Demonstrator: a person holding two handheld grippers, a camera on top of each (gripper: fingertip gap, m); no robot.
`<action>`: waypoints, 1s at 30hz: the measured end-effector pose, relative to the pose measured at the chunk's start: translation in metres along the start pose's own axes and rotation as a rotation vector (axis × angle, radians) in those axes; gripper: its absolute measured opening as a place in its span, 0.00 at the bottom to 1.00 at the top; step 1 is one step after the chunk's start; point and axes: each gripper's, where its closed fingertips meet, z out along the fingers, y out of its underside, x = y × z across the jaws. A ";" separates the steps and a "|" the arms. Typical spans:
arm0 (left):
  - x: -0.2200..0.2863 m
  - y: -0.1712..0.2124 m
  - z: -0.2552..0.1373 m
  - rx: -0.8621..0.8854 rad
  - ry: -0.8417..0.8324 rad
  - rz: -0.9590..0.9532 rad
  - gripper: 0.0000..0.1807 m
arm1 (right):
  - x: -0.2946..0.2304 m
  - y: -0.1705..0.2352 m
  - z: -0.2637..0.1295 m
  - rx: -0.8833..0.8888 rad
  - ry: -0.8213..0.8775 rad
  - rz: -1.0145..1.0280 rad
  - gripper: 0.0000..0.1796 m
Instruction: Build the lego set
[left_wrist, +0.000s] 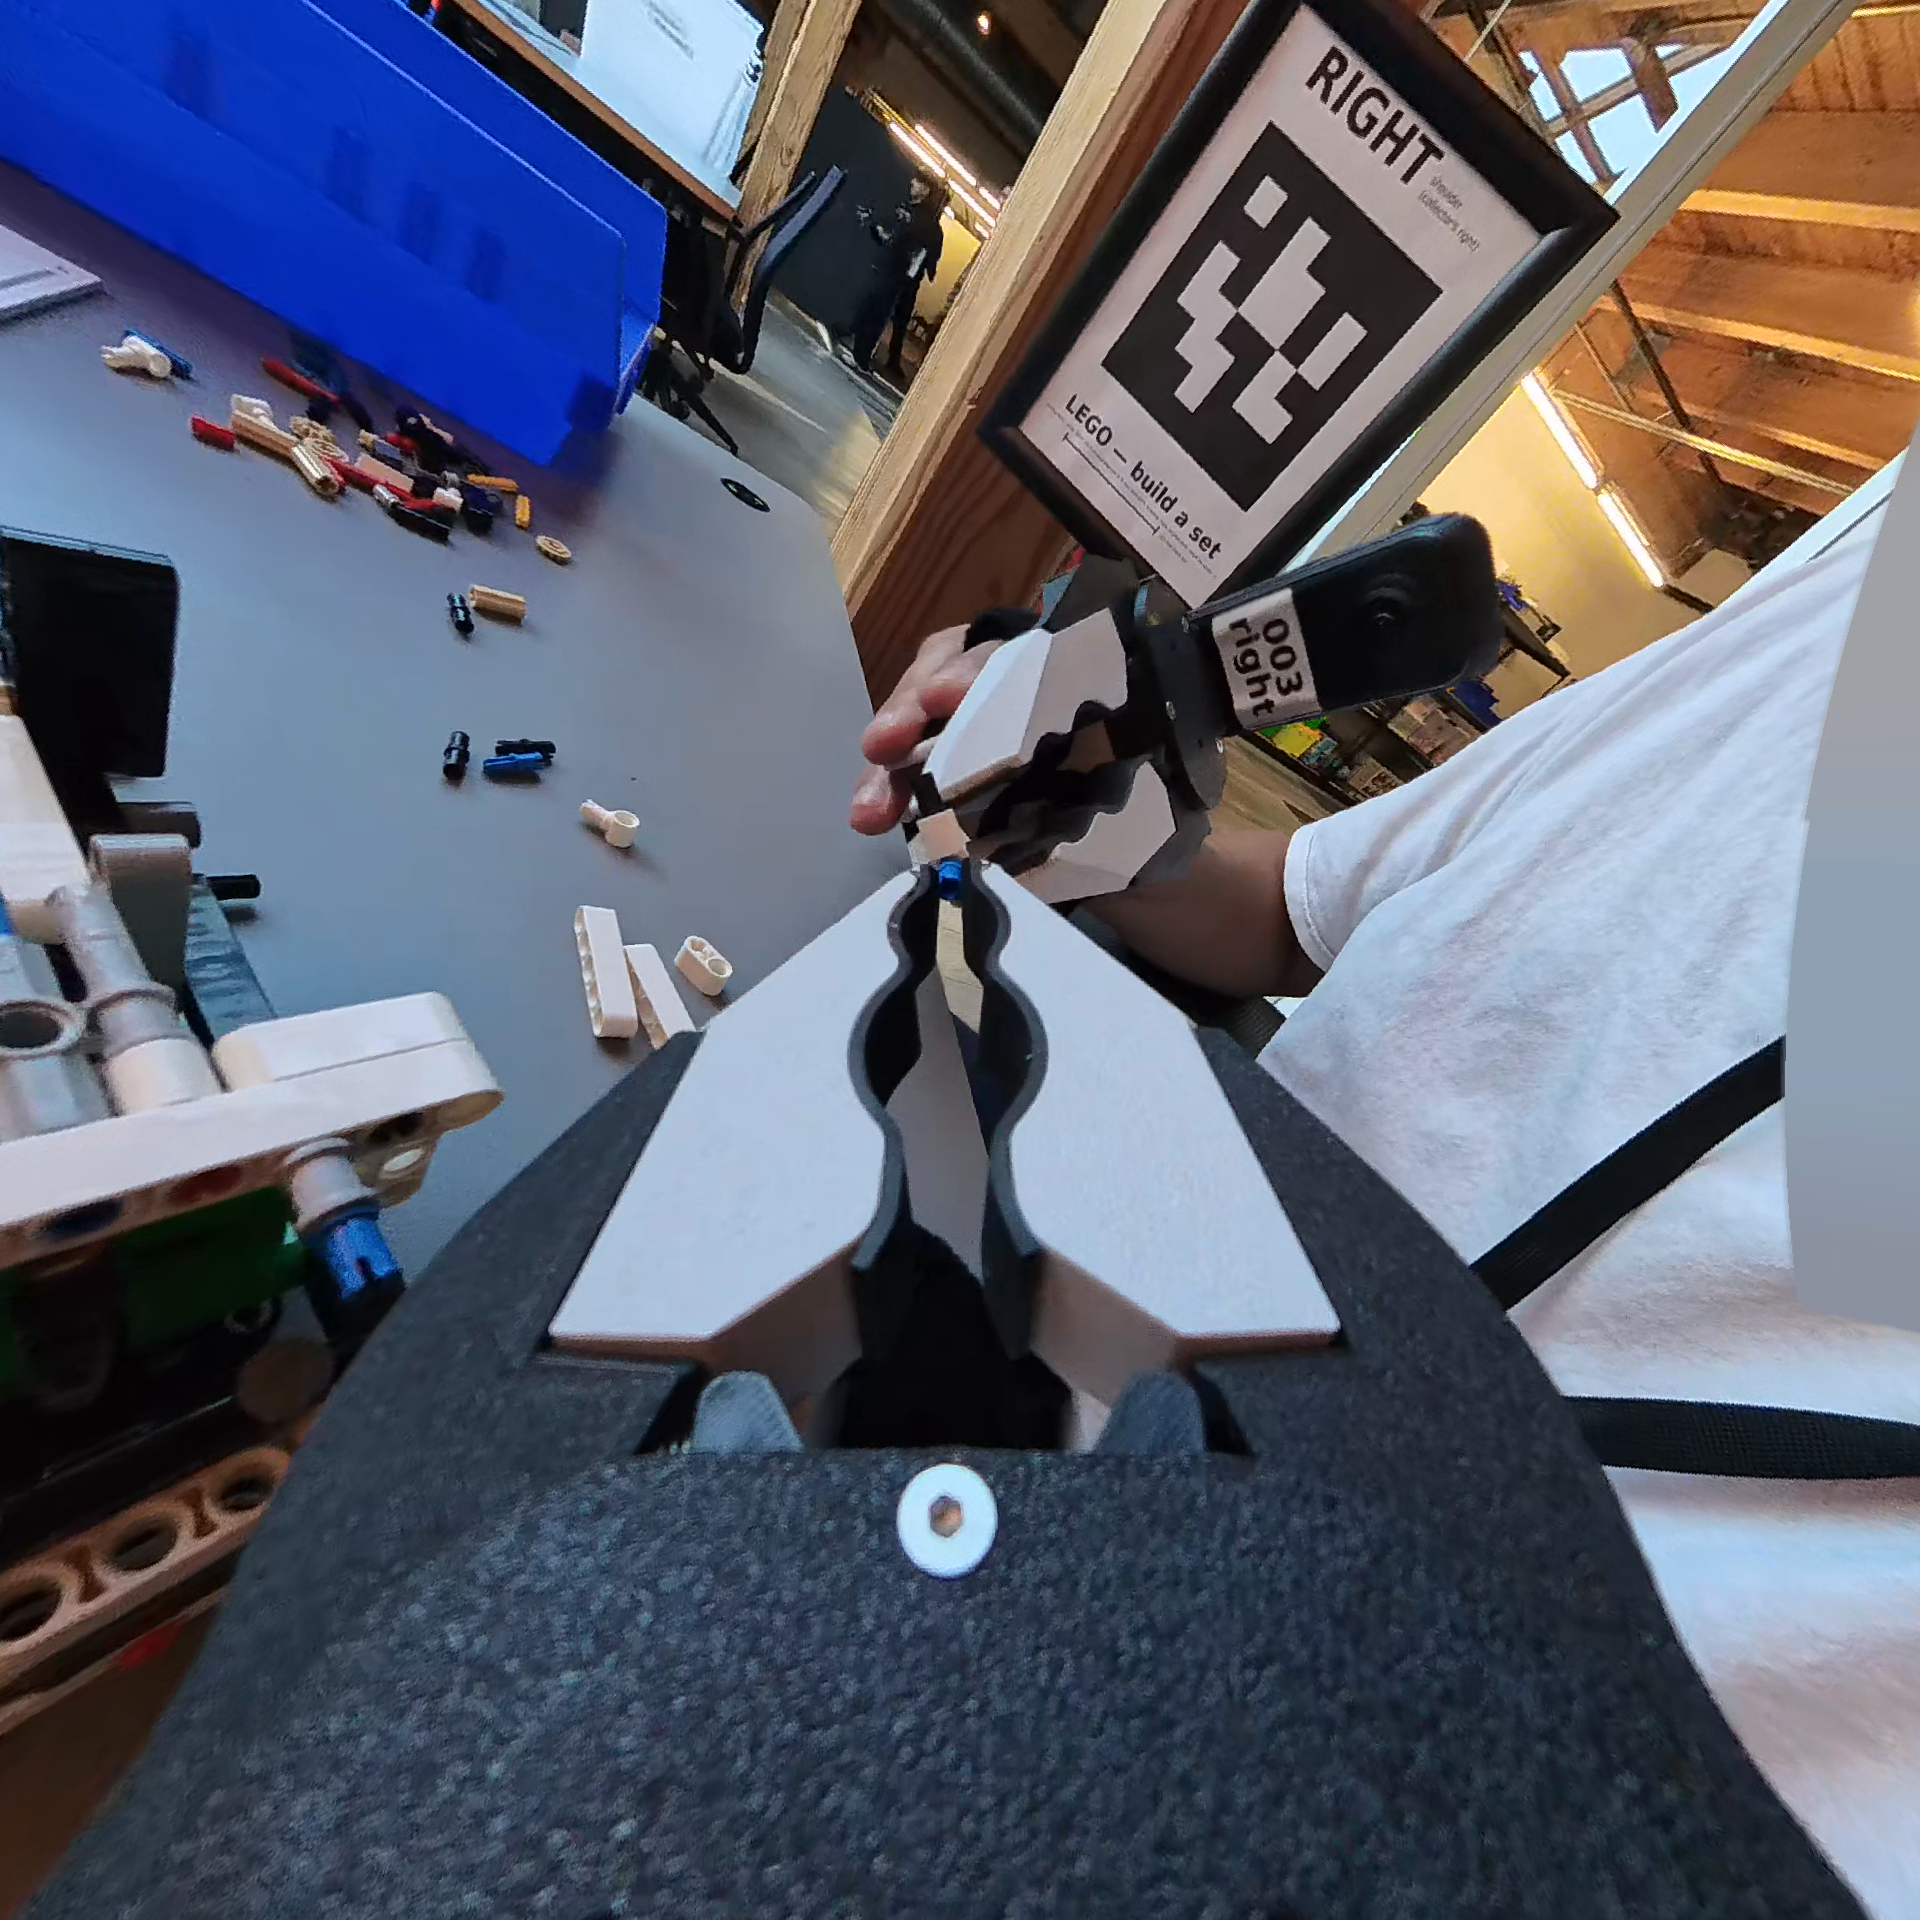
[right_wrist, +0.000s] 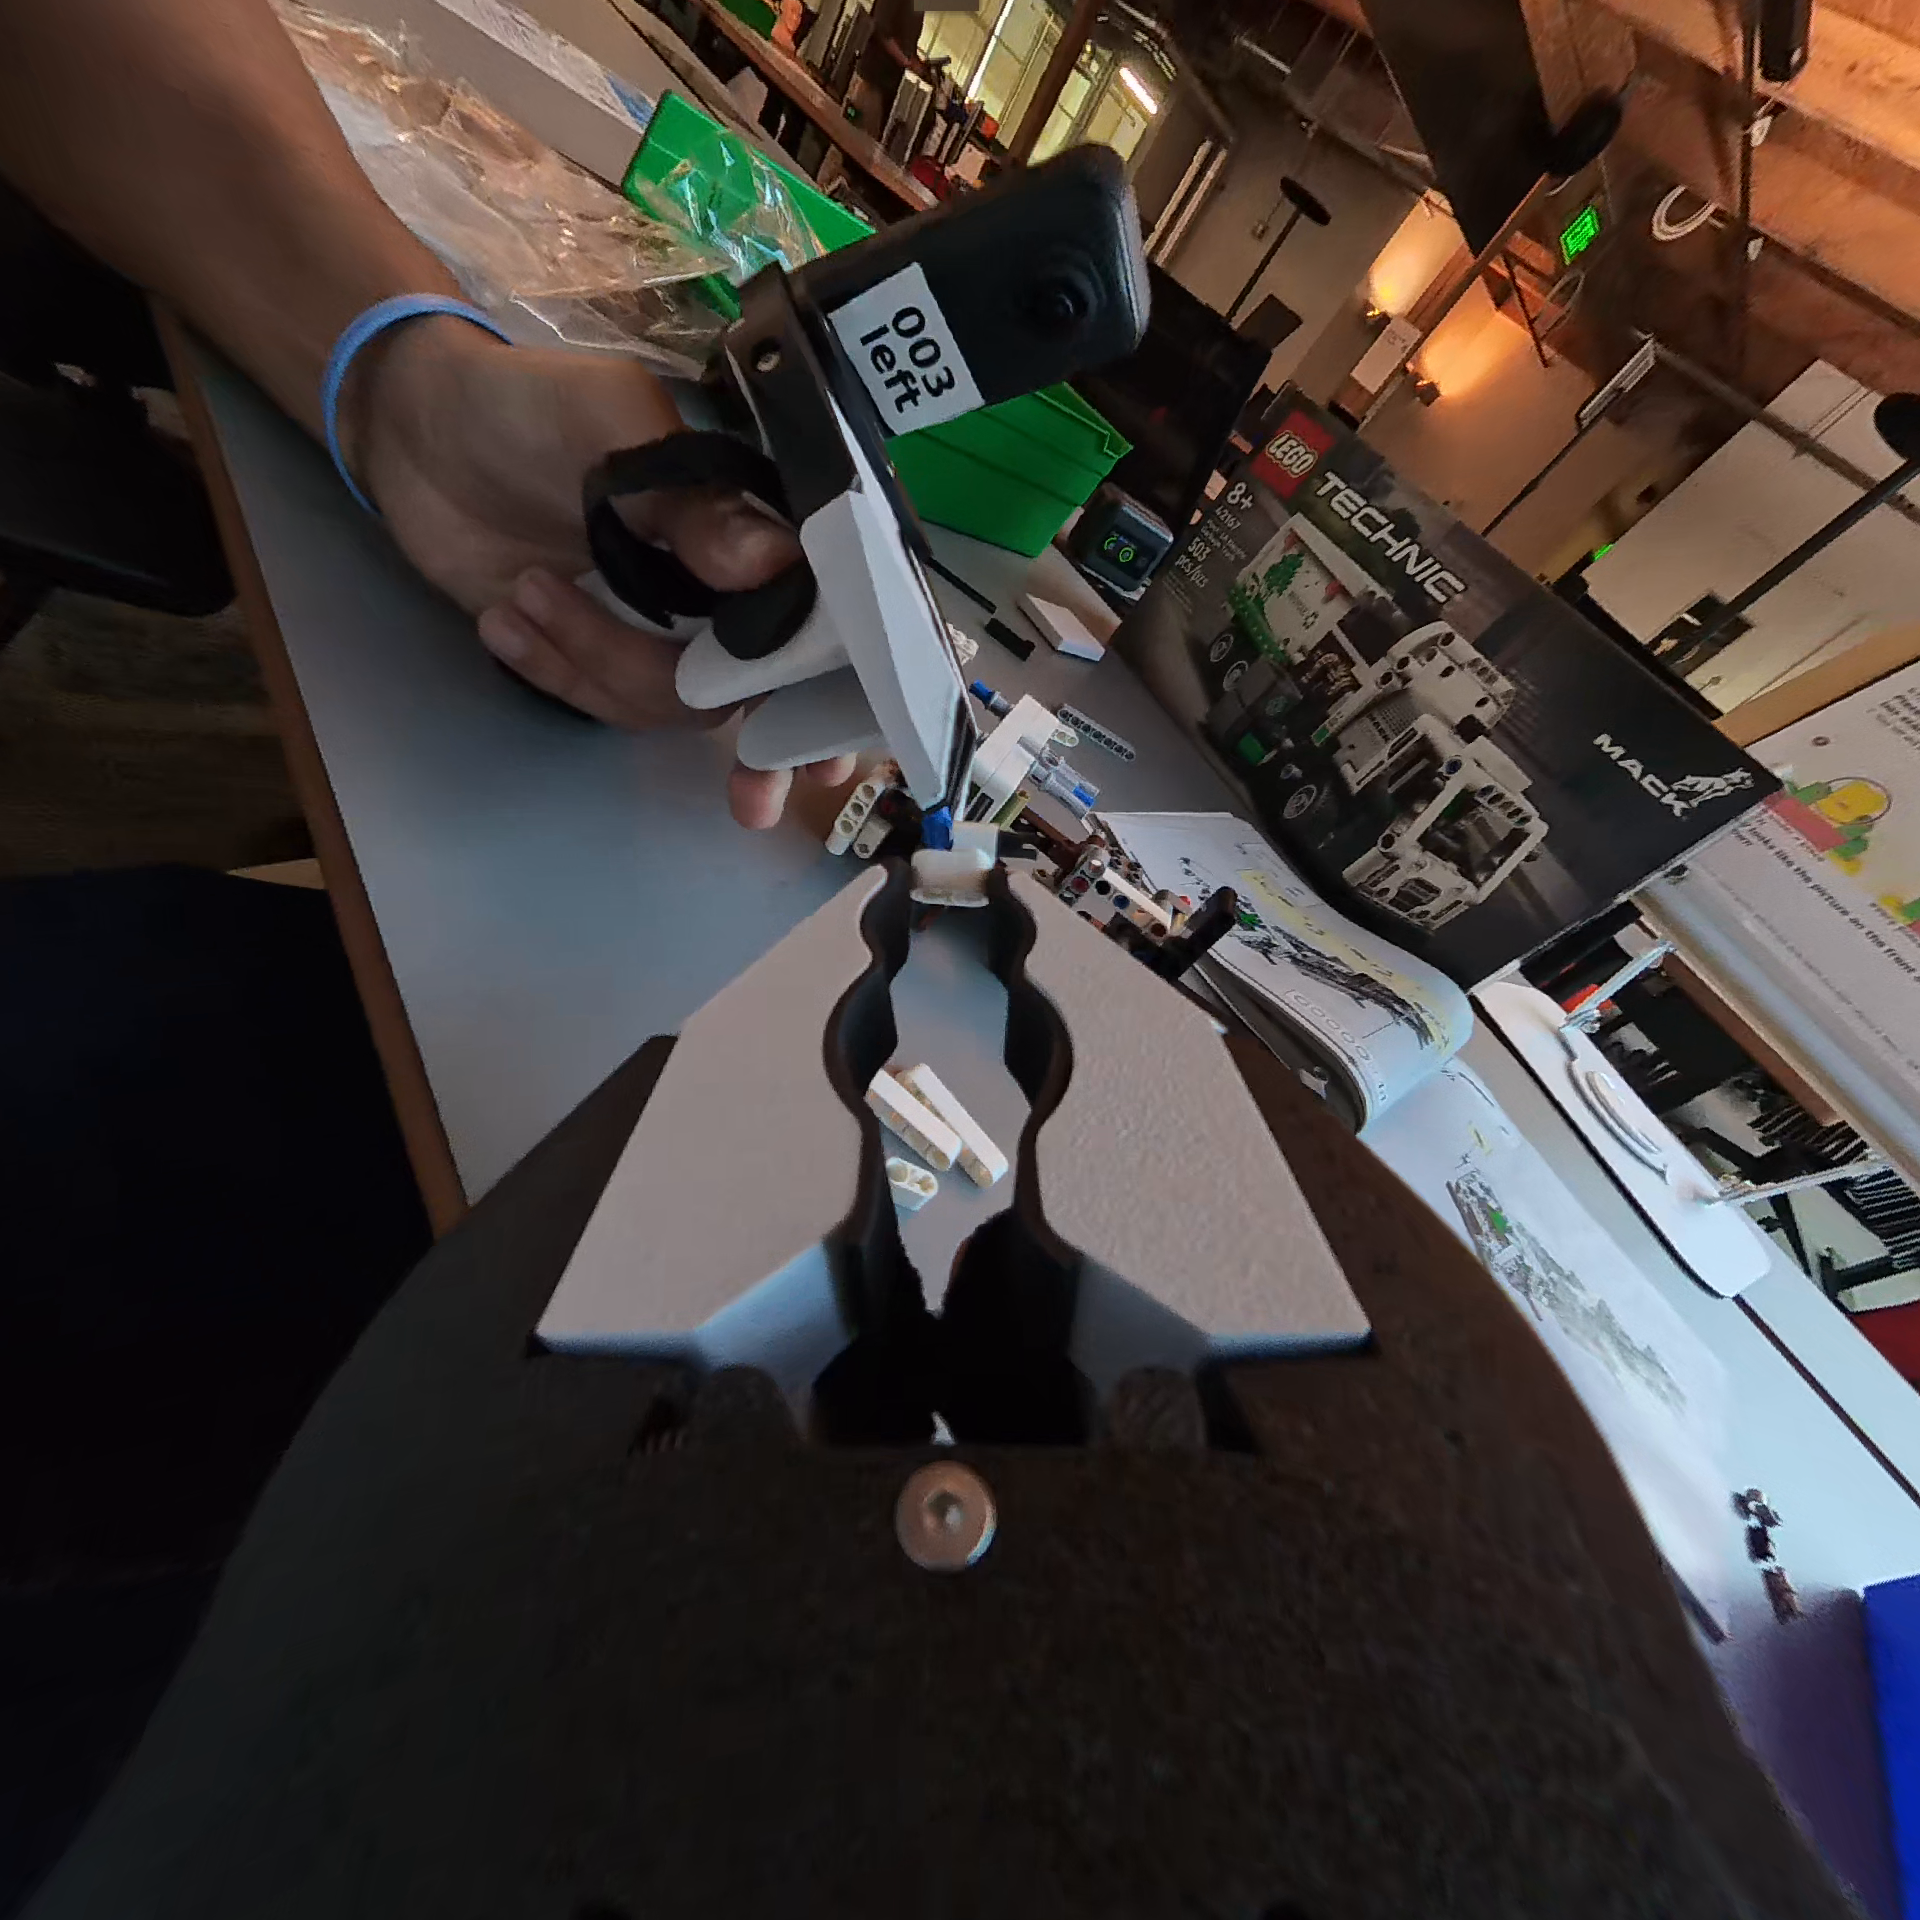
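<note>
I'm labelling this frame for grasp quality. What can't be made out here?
- Whether the blue pin has entered the white piece: both views, fingertips cover the joint.
- Partly built model: left wrist view, cut by the left edge.
- Loose parts beside the blue bin: too small to identify.

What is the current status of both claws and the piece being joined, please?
Left claw shut on blue pin. Right claw shut on small white beam. Pin meeting beam above the table. Nothing between them.

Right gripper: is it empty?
No, in the right wrist view the right gripper is shut on a small white piece at its fingertips.
</note>
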 end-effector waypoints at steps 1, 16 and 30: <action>0.000 0.000 0.000 -0.004 0.007 -0.006 0.00 | -0.001 0.001 0.001 -0.007 0.000 -0.009 0.08; 0.000 0.006 0.002 -0.044 0.016 -0.024 0.00 | -0.003 0.004 -0.002 -0.018 -0.056 0.034 0.08; -0.002 0.006 0.002 -0.045 0.000 -0.024 0.00 | -0.003 0.005 0.000 -0.068 -0.006 -0.013 0.07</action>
